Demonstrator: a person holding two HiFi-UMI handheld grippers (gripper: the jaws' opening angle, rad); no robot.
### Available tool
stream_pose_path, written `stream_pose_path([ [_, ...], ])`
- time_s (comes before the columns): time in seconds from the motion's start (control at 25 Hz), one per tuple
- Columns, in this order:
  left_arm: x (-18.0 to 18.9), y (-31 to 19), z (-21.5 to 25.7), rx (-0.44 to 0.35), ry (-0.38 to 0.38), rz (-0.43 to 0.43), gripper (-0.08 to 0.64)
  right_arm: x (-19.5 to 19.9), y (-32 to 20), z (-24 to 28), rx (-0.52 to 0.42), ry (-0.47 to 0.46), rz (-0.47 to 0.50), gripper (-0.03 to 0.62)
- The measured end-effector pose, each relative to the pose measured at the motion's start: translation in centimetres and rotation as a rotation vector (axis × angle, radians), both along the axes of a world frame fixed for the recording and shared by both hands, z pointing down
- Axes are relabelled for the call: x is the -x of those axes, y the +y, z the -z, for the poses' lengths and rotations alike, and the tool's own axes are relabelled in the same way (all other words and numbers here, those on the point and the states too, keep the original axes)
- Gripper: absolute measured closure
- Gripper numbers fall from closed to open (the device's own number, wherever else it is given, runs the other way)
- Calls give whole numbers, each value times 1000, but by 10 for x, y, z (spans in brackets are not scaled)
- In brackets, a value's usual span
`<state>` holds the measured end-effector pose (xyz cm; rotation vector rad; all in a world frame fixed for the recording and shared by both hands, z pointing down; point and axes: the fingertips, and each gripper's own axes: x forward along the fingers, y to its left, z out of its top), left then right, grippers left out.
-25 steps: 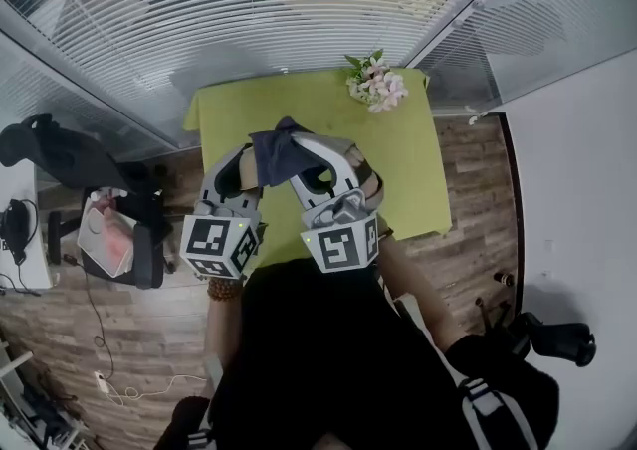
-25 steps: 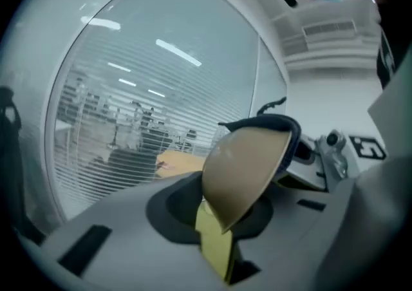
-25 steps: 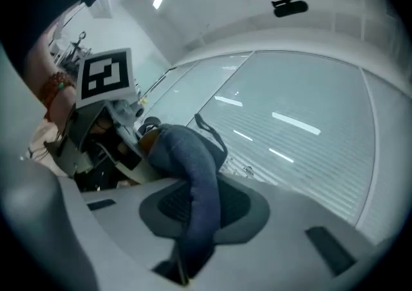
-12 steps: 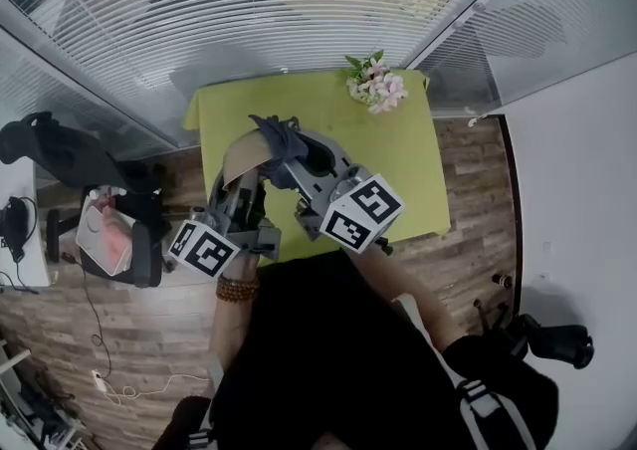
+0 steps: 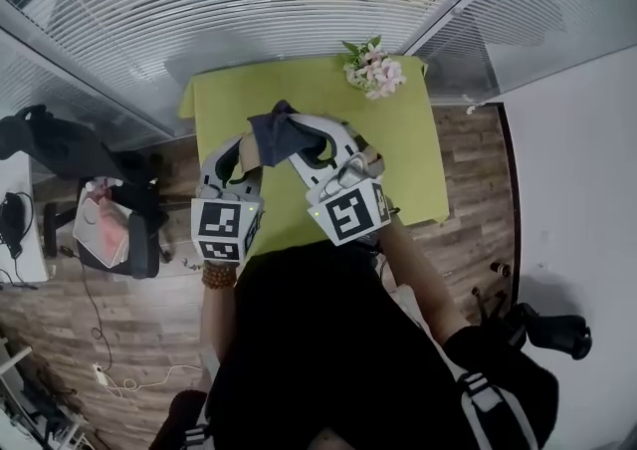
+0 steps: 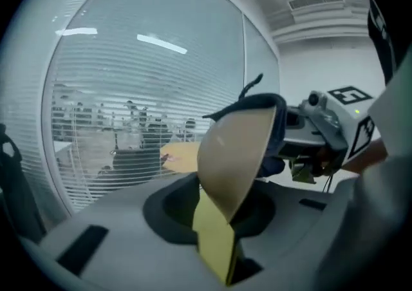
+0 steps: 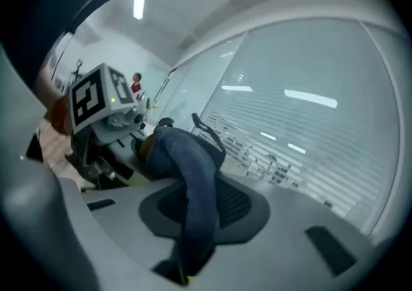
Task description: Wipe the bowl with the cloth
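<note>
Left gripper [image 6: 221, 265]: its jaws grasp the lower rim of a round beige bowl [image 6: 235, 148]. They have just been opening wider, with the rim between them.
Right gripper [image 7: 185, 265]: jaws clenched on a dark blue cloth [image 7: 193, 187].
Bowl: held on edge and tilted, in the air above the lime-green worktop [image 5: 403, 154]. Its rounded outer side faces the left gripper view.
Cloth: runs from the right jaws up to the bowl, touching it. A dark fold shows over the bowl's top rim and behind it.
Grippers: side by side and near each other over the worktop, in front of the person's chest.
Flowers: a small pink and white bunch [image 5: 373, 70] lies at the worktop's far right corner, well apart from the bowl.
Surroundings: a glass wall with white slatted blinds [image 5: 249, 10] stands beyond the worktop, and a wood-plank floor [image 5: 129, 338] lies around it.
</note>
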<state>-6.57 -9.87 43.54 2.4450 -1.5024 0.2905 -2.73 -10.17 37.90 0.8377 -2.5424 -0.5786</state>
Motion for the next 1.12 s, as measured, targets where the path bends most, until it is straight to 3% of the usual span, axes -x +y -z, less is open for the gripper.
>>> stream_pose_path([
  [0.04,-3,0,-3,25,27,-8,481,1,3,1,-38,25,10,526],
  [0.12,-2,-2,1,70,194,9,512,0,5,4,-34,-10,-2,528],
  [0.24,2,-6,16,82,409,50,517,-6,1,12,17,-145,-59,527],
  [0.32,4,-8,21,85,531,77,518,-7,-4,19,61,-298,-89,526],
  [0.4,7,-7,24,82,632,105,518,-8,-8,24,138,-440,-112,518],
  [0.56,13,-4,23,77,845,163,512,-11,-8,11,291,-543,-142,515],
  [0.72,22,0,9,103,1027,215,511,-7,-14,-9,558,-716,-146,518],
  [0.84,27,2,-2,119,1058,246,511,-2,-15,-25,764,-784,-139,518],
  [0.92,29,3,-1,100,1017,238,511,1,-14,-37,931,-827,-123,512],
  [1.0,32,6,-2,79,895,235,509,4,-10,-49,1083,-850,-108,508],
  [1.12,36,8,-5,55,710,230,509,6,-2,-63,1186,-819,-97,509],
])
